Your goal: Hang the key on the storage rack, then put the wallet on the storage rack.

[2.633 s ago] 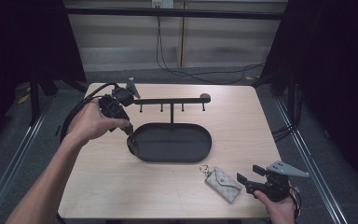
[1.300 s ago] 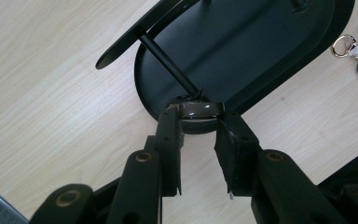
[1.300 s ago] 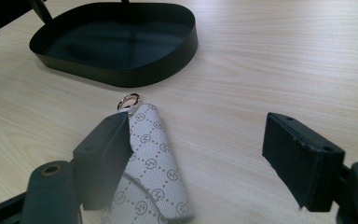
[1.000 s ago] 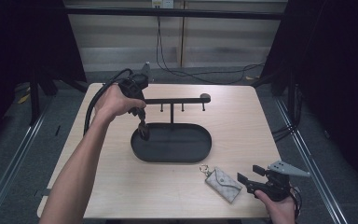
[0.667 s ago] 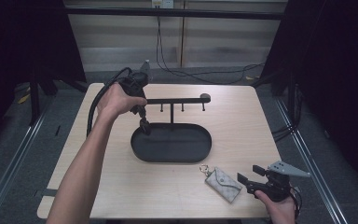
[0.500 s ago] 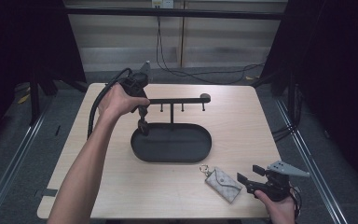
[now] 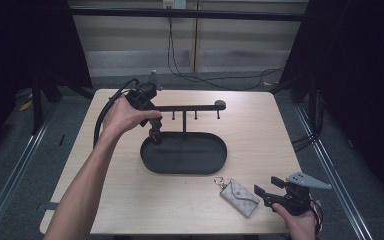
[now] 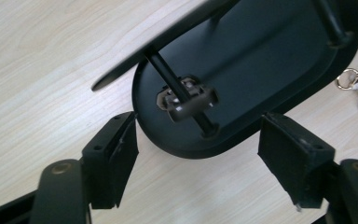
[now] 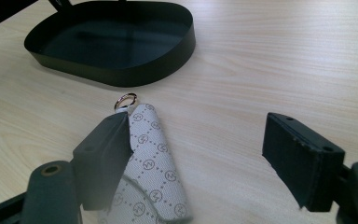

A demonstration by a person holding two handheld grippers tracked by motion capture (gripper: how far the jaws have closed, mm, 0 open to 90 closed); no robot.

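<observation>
A black oval tray (image 7: 215,162) carries a T-shaped rack (image 7: 195,107) with short pegs hanging from its bar. A small dark fob (image 8: 186,99) hangs on the leftmost peg. My left gripper (image 7: 155,138) points down at that peg from the rack's left end. Its jaws have just been opening; in the left gripper view (image 8: 200,126) they stand wide, with the fob ahead between them and untouched. A patterned grey key pouch (image 7: 238,196) with a gold ring (image 9: 125,100) lies near the table's front edge. My right gripper (image 7: 266,186) stands open on the table, its left jaw beside the pouch (image 9: 154,163).
The light wooden table (image 7: 260,135) ends close in front of my right hand. Cables run along the floor behind the table. A dark metal frame stands on both sides. The pouch's ring (image 8: 349,79) peeks in at the right of the left gripper view.
My left hand came from the tray's left rim up to the rack's left end and has stayed there over the last second. The right hand and pouch have not moved.
</observation>
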